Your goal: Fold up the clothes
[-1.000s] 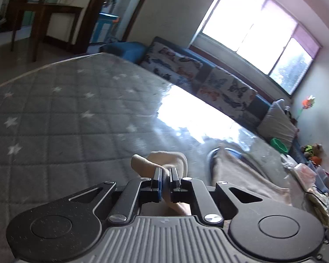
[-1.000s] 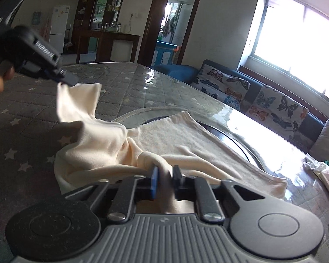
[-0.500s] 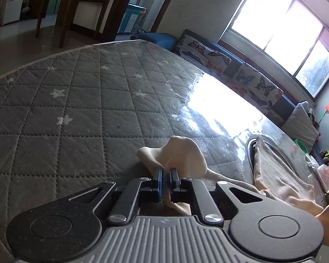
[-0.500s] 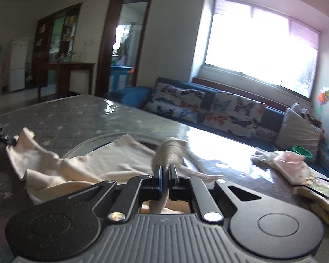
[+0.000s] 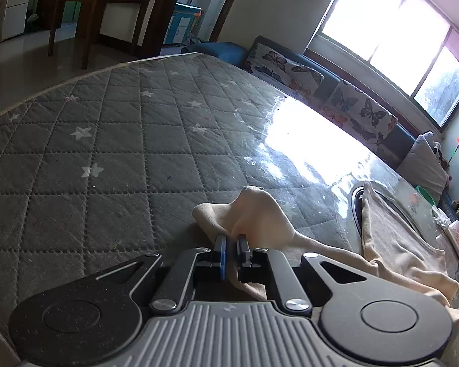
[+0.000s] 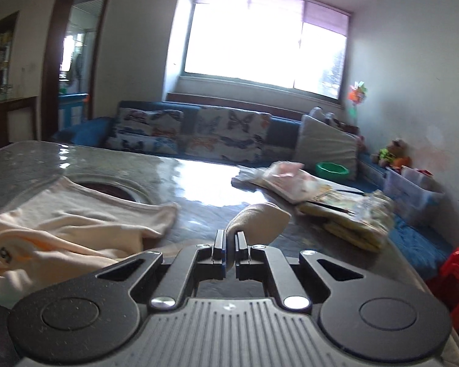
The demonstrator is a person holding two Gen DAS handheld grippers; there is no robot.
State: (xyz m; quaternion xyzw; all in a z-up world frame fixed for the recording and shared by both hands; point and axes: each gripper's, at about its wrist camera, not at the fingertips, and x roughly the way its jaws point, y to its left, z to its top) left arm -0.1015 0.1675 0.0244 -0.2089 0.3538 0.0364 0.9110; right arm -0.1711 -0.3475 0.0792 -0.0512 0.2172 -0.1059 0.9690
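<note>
I have both jaws clamped on the cream garment (image 5: 394,244): left gripper (image 5: 232,252) and right gripper (image 6: 228,249) each pinch an edge. It lies rumpled on the bench (image 5: 107,159); no fold completed.

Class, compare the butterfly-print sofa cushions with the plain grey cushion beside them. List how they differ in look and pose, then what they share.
1. The butterfly-print sofa cushions carry orange and dark butterflies on pale fabric; the plain grey cushion has no pattern.
2. The butterfly cushions stand in a row along the sofa back; the grey cushion leans tilted at the row's right end.
Shared: both rest on the blue sofa under the window.
</note>
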